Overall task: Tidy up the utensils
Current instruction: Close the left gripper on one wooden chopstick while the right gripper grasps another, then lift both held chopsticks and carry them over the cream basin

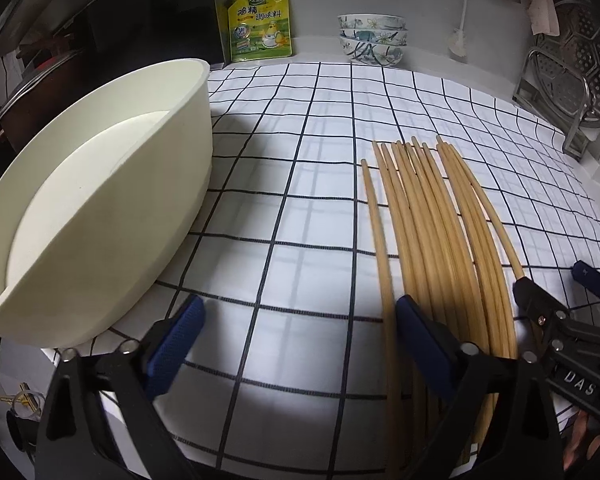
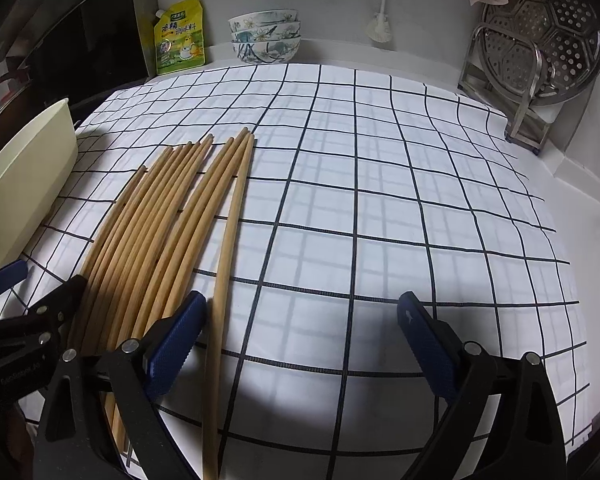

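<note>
Both claws, the left claw [image 1: 296, 344] and right claw [image 2: 300, 340], gape empty over the near ends of the chopsticks [image 2: 172, 216] lying right of the tub [image 1: 100, 200] on the bench [image 2: 380, 200], so closing unevenly could scatter them.

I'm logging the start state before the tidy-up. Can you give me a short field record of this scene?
surface: white checked cloth
utensils: bamboo chopsticks, loose, lying side by side on the cloth
container: cream tub, left of the chopsticks
left tool: open, holding nothing
right tool: open, one chopstick between its fingers, not gripped
backdrop: stacked floral bowls, yellow seasoning pouch
</note>
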A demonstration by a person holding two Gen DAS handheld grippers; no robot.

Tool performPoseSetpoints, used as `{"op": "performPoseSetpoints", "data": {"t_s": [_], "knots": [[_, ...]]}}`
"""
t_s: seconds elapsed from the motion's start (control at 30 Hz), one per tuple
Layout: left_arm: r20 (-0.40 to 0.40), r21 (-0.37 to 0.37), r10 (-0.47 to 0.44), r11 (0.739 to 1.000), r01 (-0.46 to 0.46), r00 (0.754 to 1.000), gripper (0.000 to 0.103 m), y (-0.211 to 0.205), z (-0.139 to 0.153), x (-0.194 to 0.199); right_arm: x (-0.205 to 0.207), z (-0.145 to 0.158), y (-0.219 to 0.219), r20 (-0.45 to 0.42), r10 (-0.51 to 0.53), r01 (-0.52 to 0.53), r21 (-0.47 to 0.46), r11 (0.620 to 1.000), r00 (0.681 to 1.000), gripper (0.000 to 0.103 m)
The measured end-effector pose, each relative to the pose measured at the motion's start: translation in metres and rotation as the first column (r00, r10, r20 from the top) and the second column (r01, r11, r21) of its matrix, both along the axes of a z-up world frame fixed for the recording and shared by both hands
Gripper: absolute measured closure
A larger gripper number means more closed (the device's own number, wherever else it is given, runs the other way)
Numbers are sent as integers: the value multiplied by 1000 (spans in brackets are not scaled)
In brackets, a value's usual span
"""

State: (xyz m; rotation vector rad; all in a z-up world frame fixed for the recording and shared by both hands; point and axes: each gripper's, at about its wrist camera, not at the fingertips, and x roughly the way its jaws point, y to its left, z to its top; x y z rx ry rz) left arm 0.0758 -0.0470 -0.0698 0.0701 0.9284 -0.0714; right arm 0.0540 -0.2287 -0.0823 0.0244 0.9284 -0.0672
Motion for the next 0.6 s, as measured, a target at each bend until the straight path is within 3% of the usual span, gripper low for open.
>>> {"op": "performPoseSetpoints", "data": {"t_s": [0.07,0.13,0.2,0.33,0.47,0.6], "knots": [[3,-8,-11,1000,11,1000,28,-3,1,1,0,2,1,9,7,-7,3,1000,1000,37],[6,-17,-30,999,30,1000,41,-7,3,1,0,4,4,18,25,-25,-1,1000,1000,45],[8,-24,-53,998,53,999,60,-12,4,-1,-1,4,7,25,45,-45,-2,999,999,54],[-1,-34,-88,996,88,996,95,-20,6,-2,-3,6,11,30,66,-66,-3,998,997,96],[-15,-66,-96,993,95,995,96,-18,8,-1,-3,6,3,36,53,-56,64,996,998,97],[19,-79,-95,992,96,995,96,-13,23,-7,-8,17,-3,82,45,-55,123,991,996,97]]}}
